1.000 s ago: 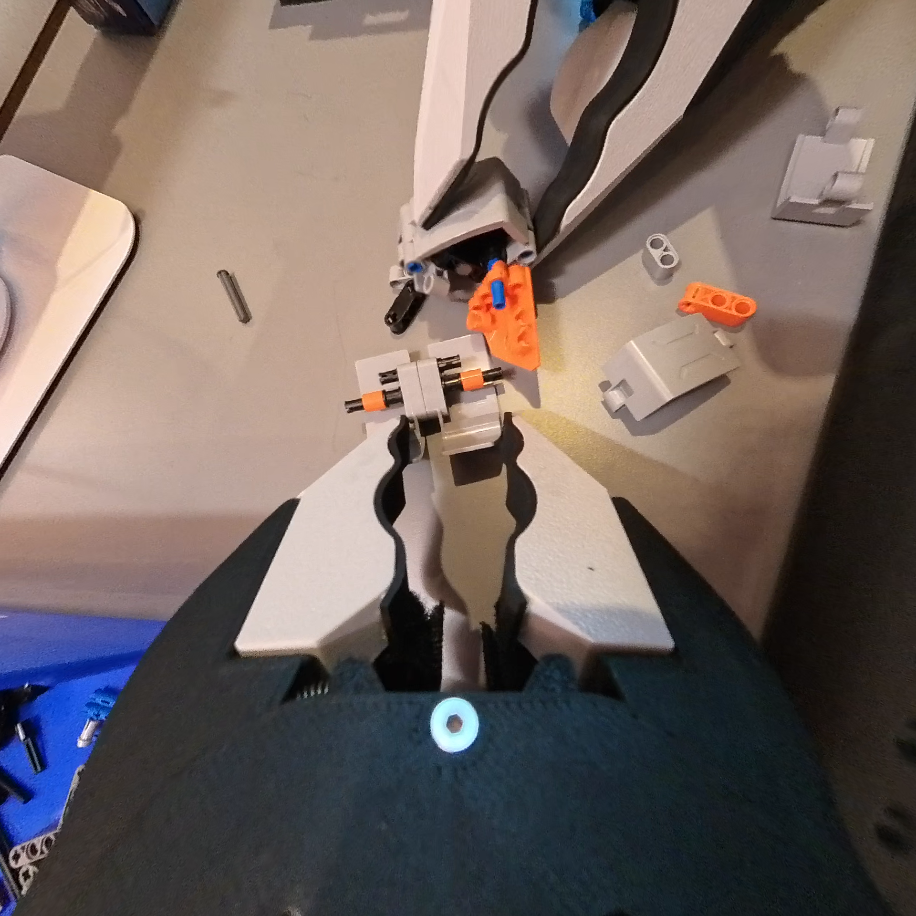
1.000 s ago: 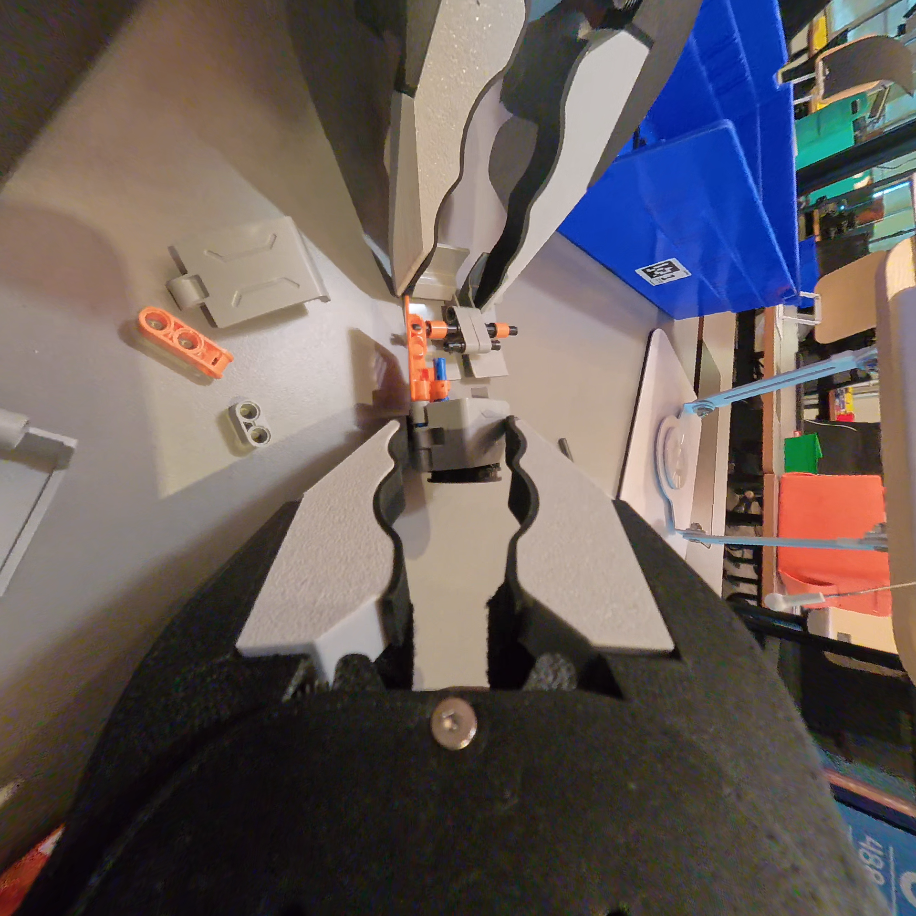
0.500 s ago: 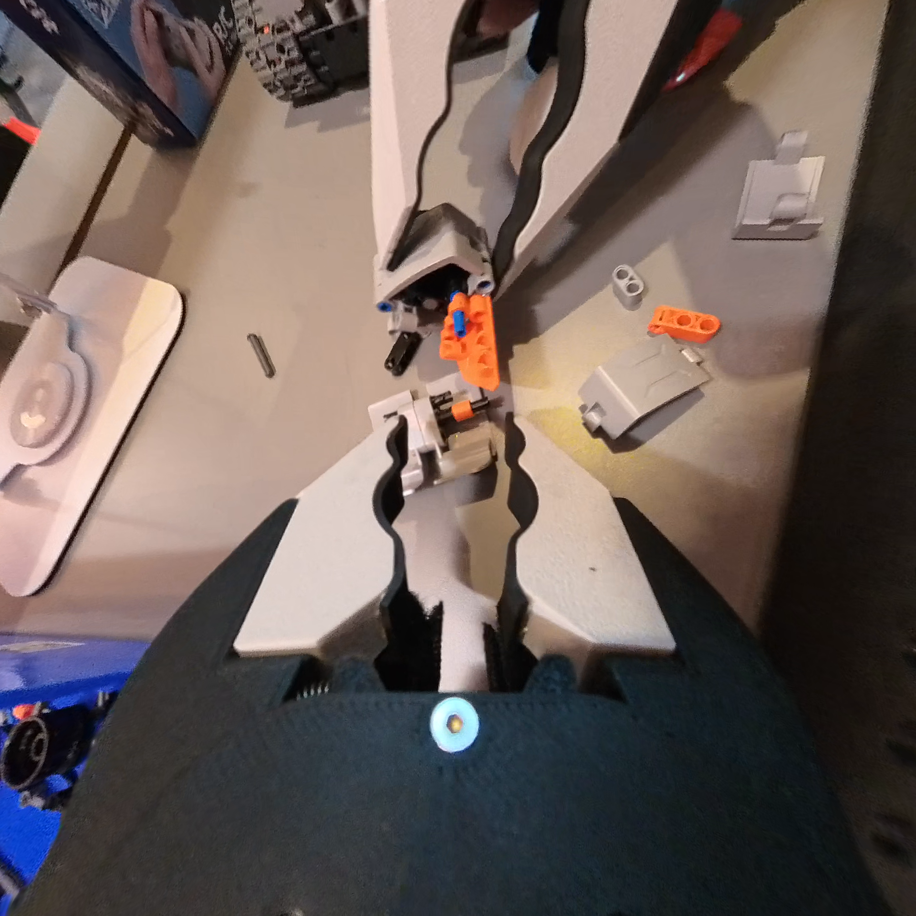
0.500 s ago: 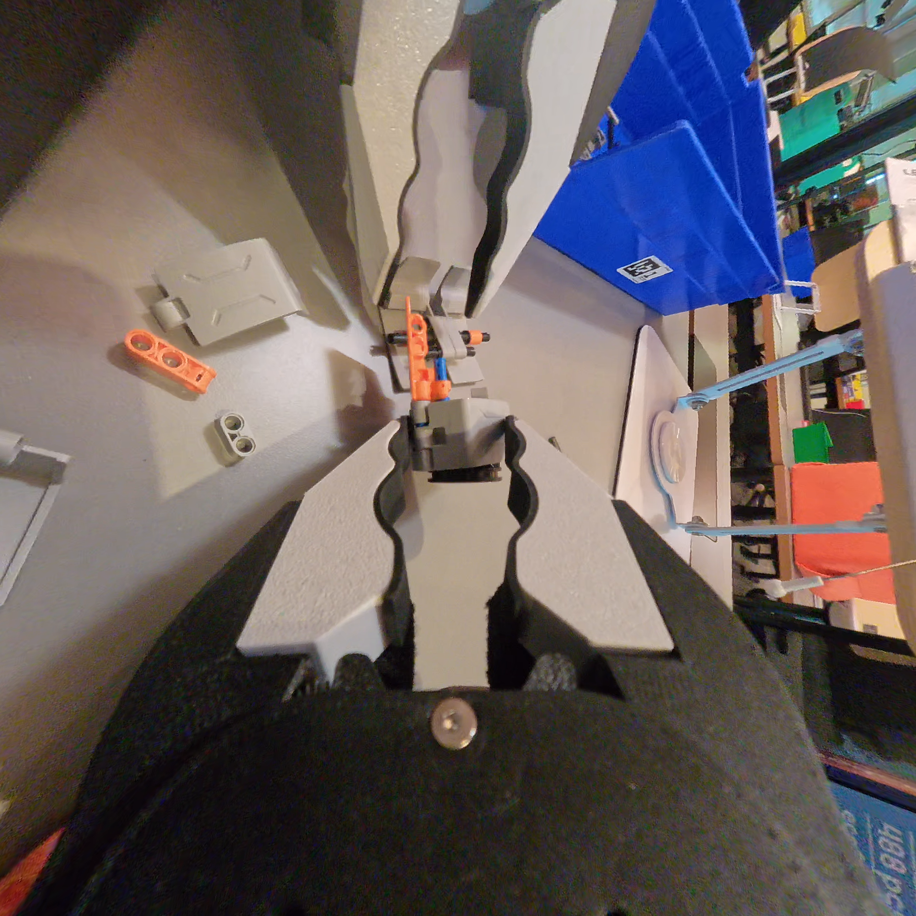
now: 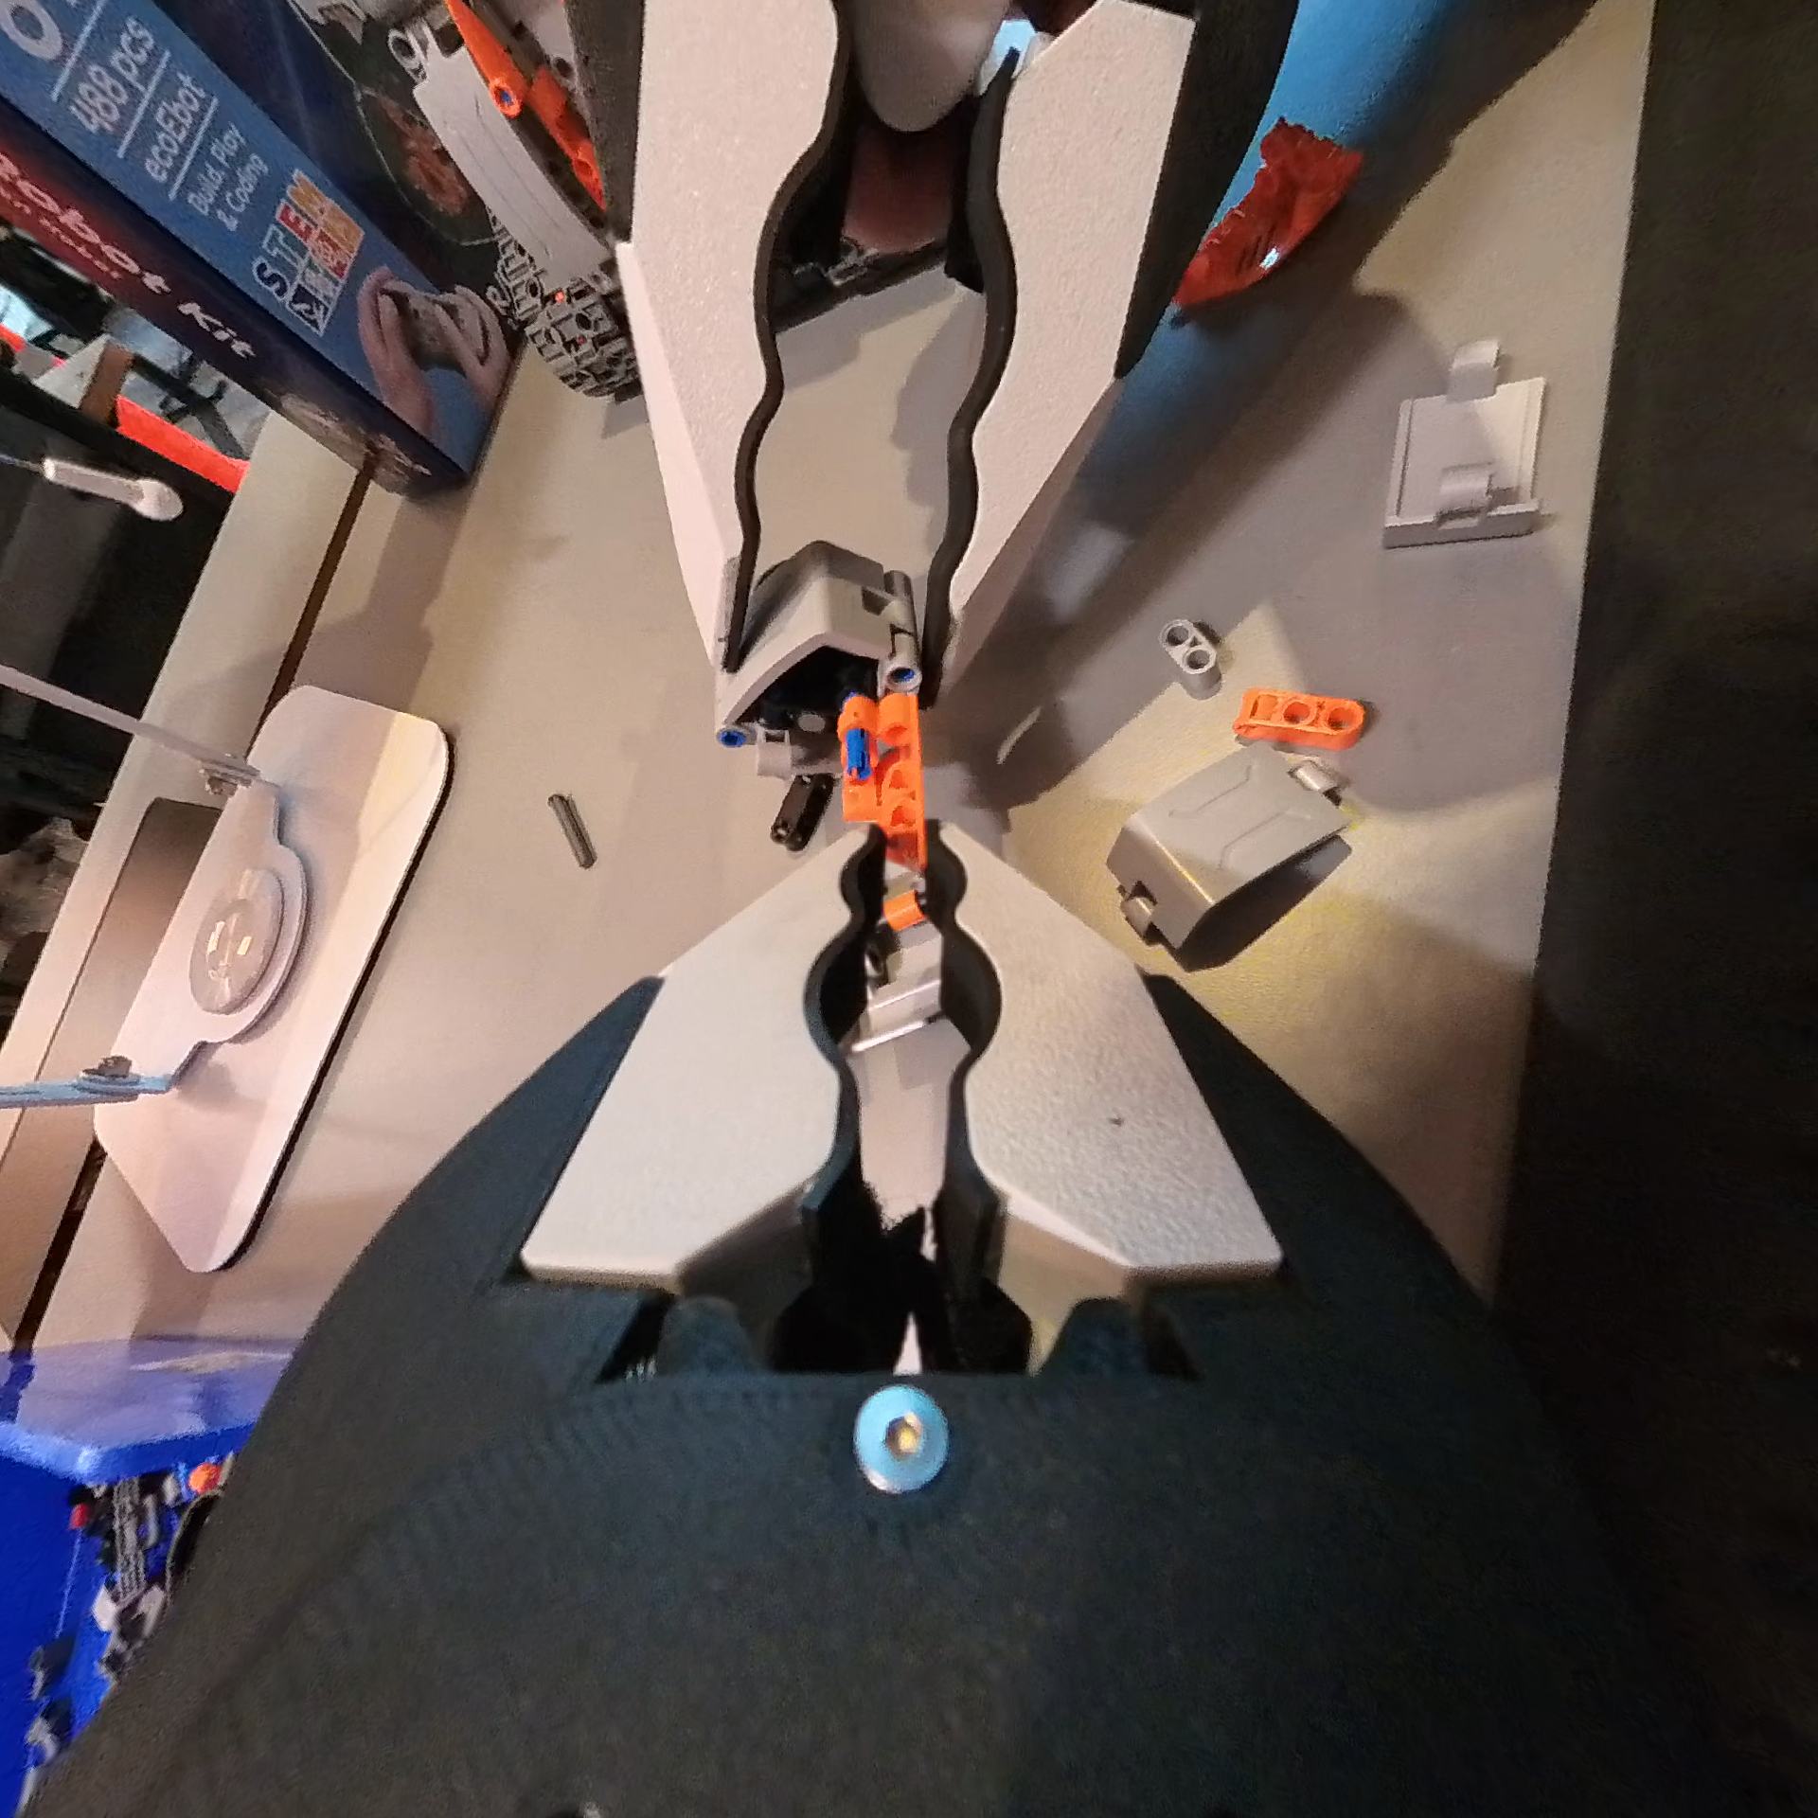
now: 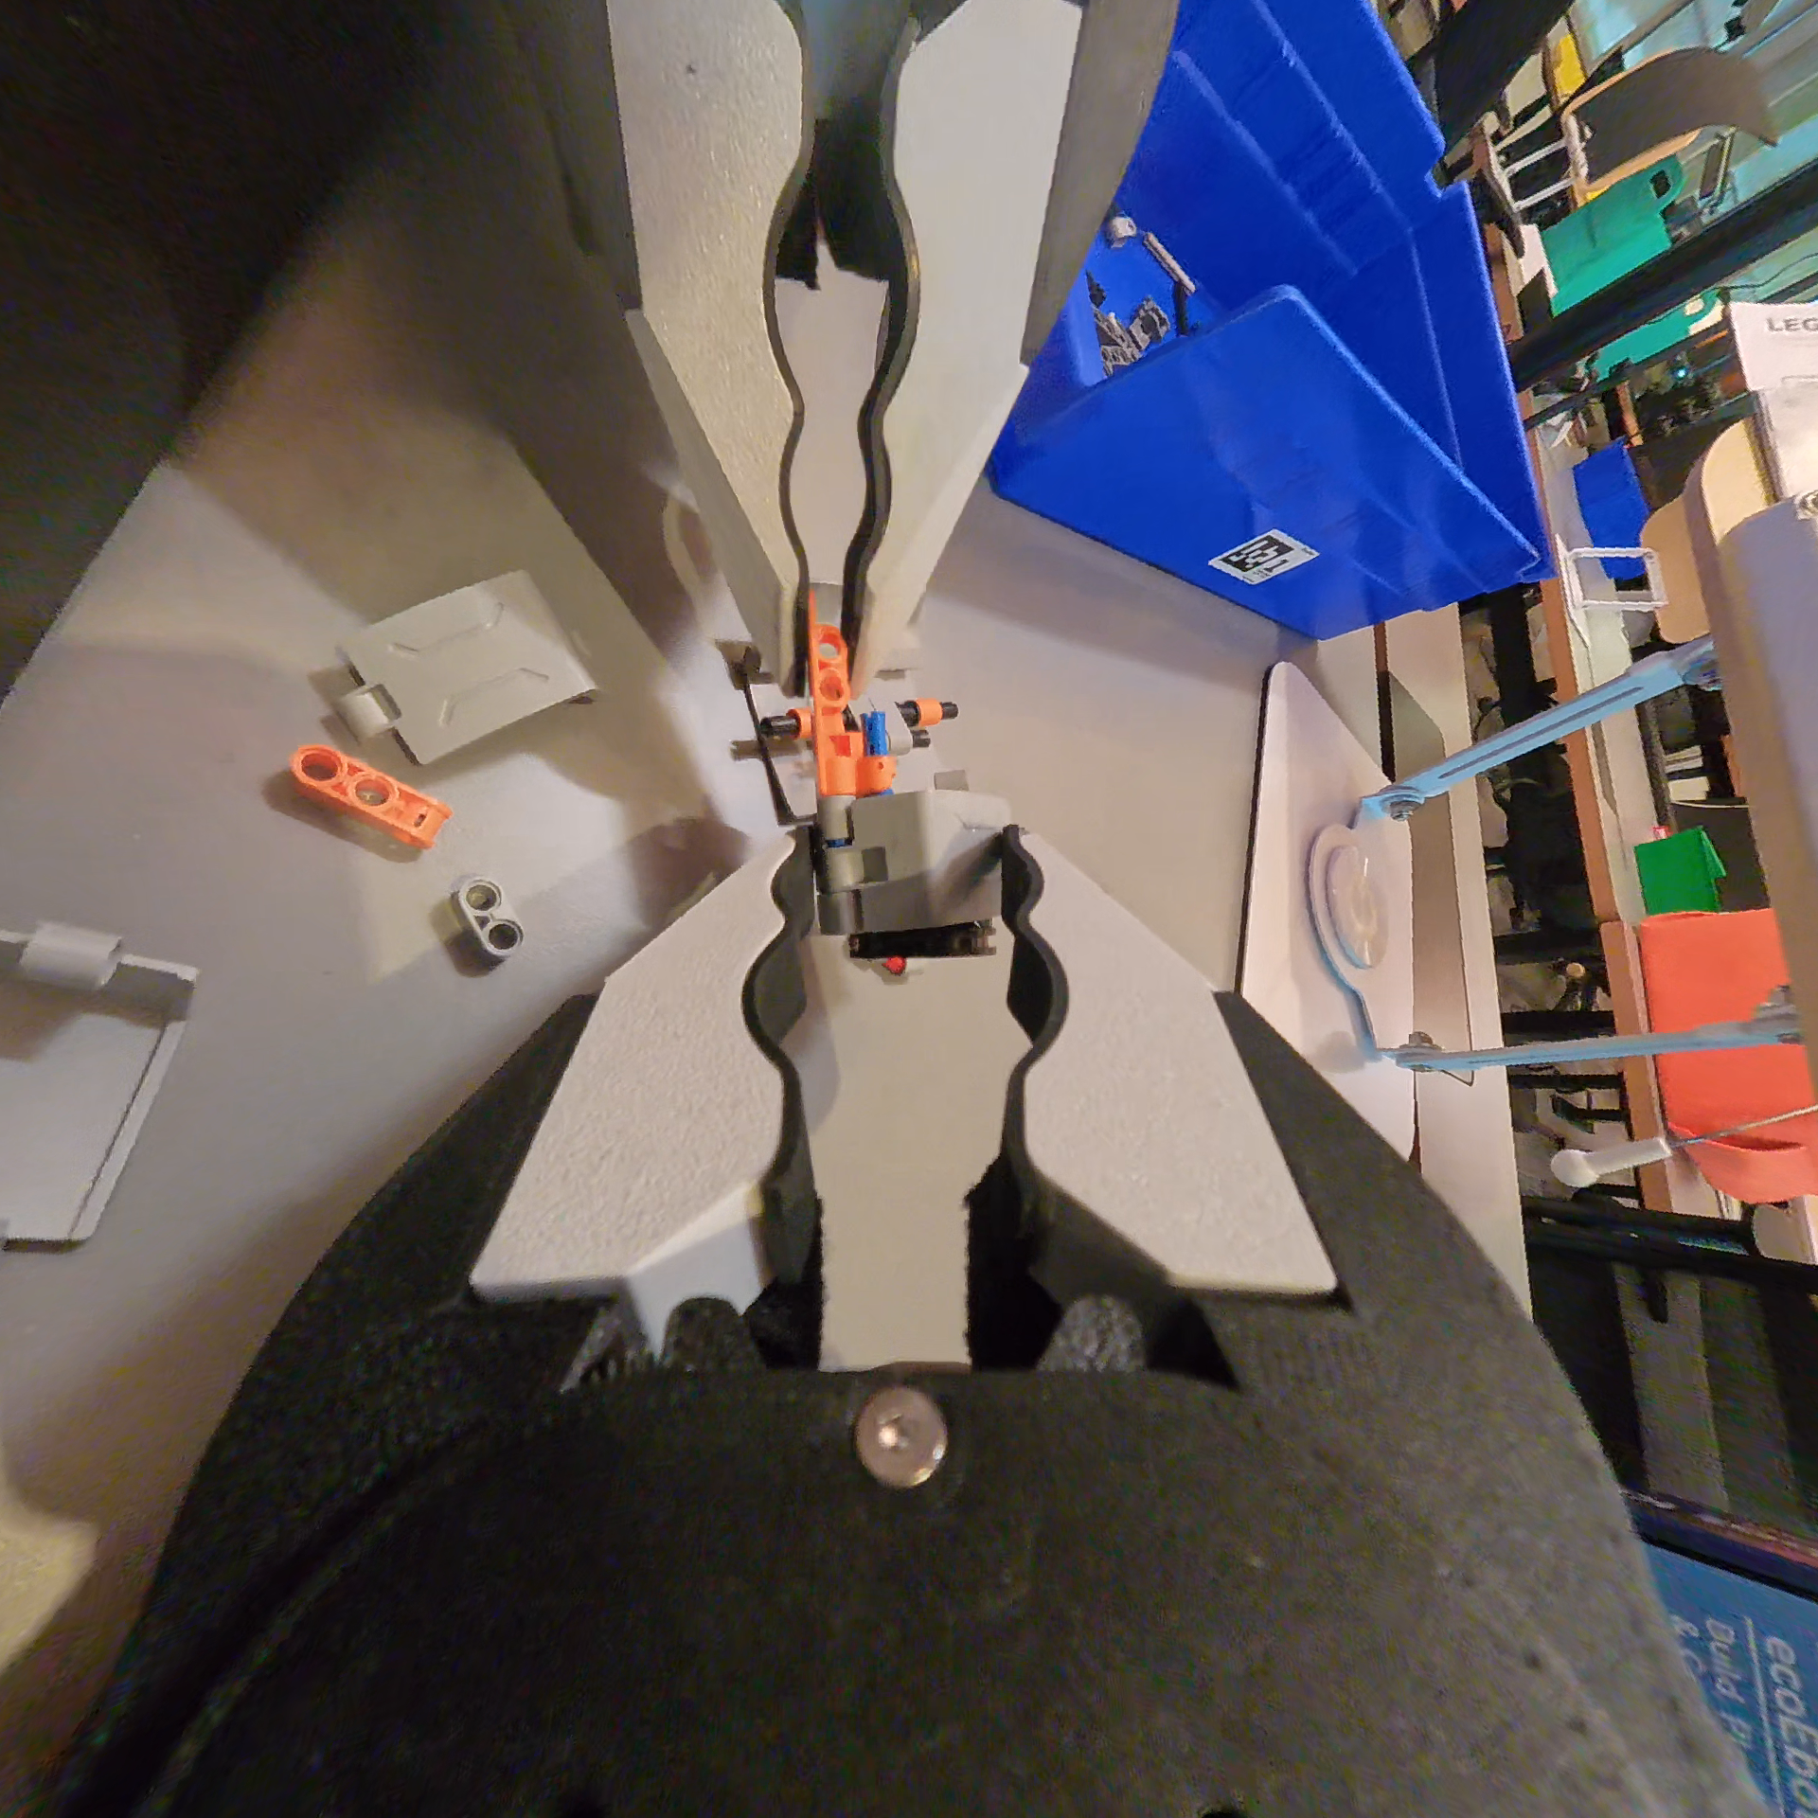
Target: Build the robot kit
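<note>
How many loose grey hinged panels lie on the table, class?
2. One grey panel lies beside the loose orange beam, right of the left gripper's fingers; the other panel lies farther off, near the table's dark edge. Others may be hidden.

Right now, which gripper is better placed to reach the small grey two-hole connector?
Right, probably: the connector lies beside the right gripper, farther from the left gripper, though both grip parts.

Each wrist camera sits close behind its own fingers, tilted down at the grey tabletop [image 5: 610, 610]. The two face each other, so both share the middle: the orange perforated plastic beam [image 5: 890, 777] [image 6: 834, 723] and the loose grey hinged panel [image 5: 1220, 856] [image 6: 462, 664].
</note>
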### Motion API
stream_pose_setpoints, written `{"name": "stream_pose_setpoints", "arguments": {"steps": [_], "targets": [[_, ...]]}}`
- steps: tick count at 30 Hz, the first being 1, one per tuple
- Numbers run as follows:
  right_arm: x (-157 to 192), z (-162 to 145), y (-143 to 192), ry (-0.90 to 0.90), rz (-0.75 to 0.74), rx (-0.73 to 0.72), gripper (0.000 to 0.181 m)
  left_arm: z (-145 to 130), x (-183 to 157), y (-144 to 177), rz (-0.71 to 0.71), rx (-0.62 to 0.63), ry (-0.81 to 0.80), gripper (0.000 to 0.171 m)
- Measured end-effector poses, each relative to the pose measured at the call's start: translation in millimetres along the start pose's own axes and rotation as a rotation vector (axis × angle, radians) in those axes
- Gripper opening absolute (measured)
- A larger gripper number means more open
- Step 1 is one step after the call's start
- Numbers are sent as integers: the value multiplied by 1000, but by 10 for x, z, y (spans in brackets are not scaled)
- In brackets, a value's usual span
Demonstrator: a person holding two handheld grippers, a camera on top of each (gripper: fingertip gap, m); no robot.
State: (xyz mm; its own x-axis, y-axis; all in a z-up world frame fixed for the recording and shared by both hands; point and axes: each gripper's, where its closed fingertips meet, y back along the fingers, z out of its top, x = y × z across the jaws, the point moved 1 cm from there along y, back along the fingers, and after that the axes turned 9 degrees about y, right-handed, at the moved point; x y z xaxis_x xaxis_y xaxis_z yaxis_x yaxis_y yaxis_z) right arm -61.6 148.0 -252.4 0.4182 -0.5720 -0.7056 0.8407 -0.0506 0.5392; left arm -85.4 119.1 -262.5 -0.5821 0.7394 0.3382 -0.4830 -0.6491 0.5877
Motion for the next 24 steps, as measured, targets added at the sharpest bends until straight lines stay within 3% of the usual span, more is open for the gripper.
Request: {"name": "stream_pose_setpoints", "arguments": {"steps": [11,15,24], "targets": [[-12,41,35,-124,51,-80,37,-1,45,17,93,22,-131,4],[-35,14,55,-236,100,-120,44,53,6,51,107,3,-205,3],[66,14,28,-266,174,-134,60,164,-152,99,78,-33,-376,3]]}}
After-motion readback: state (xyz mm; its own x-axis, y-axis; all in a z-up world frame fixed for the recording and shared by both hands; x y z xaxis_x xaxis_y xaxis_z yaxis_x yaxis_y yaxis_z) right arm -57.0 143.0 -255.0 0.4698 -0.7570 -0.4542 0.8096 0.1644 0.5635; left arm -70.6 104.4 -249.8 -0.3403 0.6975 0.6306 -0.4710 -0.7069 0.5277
